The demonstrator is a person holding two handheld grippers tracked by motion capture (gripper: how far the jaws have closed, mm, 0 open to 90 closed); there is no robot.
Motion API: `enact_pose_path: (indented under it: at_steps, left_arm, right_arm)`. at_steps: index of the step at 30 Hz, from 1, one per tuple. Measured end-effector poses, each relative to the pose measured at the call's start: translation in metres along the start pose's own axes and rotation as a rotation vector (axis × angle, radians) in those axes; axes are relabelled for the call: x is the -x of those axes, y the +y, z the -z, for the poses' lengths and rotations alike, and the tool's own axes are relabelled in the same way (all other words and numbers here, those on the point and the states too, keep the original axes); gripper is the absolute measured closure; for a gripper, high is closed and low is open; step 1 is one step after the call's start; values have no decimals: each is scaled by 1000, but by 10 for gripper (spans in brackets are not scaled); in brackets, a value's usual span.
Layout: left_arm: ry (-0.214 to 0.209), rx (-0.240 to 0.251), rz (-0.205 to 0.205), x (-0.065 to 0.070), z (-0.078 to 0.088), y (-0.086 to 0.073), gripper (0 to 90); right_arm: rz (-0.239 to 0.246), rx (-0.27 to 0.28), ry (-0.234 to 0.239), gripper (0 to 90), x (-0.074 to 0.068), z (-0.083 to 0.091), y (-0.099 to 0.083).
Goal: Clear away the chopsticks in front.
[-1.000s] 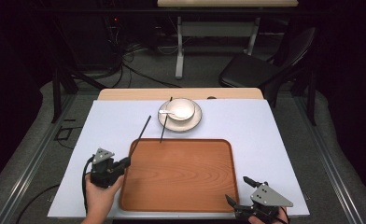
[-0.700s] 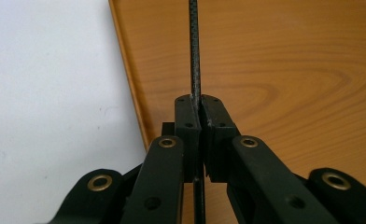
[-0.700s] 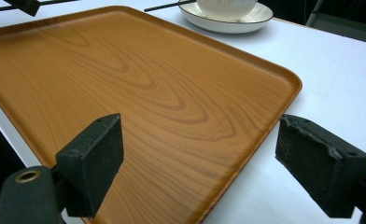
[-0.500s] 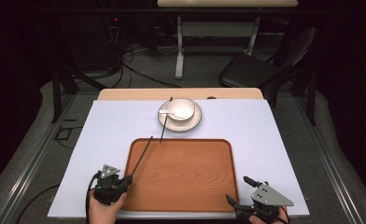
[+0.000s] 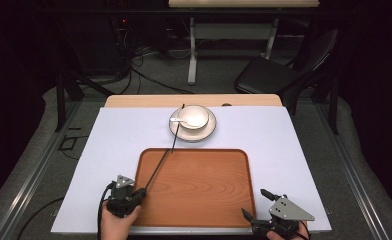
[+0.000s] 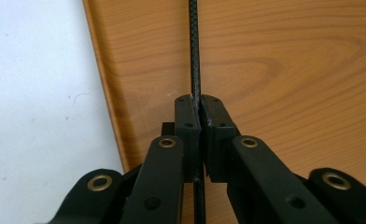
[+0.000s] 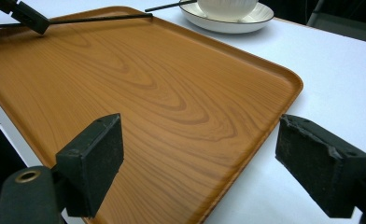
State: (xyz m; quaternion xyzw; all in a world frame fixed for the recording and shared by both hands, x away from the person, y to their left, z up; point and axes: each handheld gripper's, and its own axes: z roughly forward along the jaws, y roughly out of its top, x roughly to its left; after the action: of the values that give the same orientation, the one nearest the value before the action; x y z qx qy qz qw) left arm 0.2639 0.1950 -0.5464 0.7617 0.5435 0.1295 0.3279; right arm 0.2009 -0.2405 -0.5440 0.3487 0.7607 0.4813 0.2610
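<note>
left tongs [image 5: 140, 191]: jaws clamped together, low; right tongs [image 5: 254, 205]: jaws wide apart

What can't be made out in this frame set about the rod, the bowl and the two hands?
- Rod: in the high view, too thin to tell whether its far end touches the saucer.
- Bowl: right gripper view, top cut off by the frame edge.
- Right hand: high view, mostly cut off by the bottom edge.
</note>
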Motion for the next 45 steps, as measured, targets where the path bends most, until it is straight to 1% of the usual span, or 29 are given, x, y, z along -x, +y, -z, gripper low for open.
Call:
enact_pose_path:
  at_steps: [4,5,12,13,18,23,29,34,36,37,38,39,40,41,42,43,45]
  left_arm:
    - [-2,-6,-5,2,-1,-1,861]
    - [-6,-13,-8,1,-1,-1,861]
    - [-8,-15,-6,1,-2,-2,860]
    - [-6,-10,-5,2,-2,-2,860]
    - [-16,-14,-3,2,-1,-3,858]
    - [-37,-3,14,1,-1,-3,844]
    - [-47,2,14,2,0,-3,840]
    - [-44,17,6,4,2,-3,827]
    - [-44,22,-2,3,3,-2,796]
    - [-48,30,-4,3,4,-2,796]
    - [-49,45,-6,4,4,-2,778]
    - [-54,55,-10,4,5,-1,752]
    - [-50,67,-14,4,5,-1,713]
    - [-55,70,-21,4,6,0,679]
    - [-61,84,-24,4,6,1,654]
    - [-62,99,-35,4,8,4,601]
    - [-58,111,-39,4,9,8,565]
  right_arm:
    - [0,1,1,149,0,0,0]
    - [0,0,2,149,-1,0,0]
    - [0,1,4,149,0,0,0]
    - [1,0,4,149,0,0,0]
    - [1,0,5,149,0,0,0]
    - [3,-1,6,149,0,1,0]
    - [2,0,5,149,0,1,0]
    - [2,1,5,149,0,1,0]
    - [3,1,5,149,-1,1,0]
    - [4,2,5,149,-1,1,0]
    - [4,2,5,149,-1,1,0]
    - [2,1,5,149,-1,0,0]
    - [1,0,5,149,-1,0,0]
    - [-1,0,4,149,-1,0,0]
    - [-1,0,4,149,-1,0,0]
    - [-1,0,4,149,-1,0,0]
    - [-1,-2,3,149,-1,0,0]
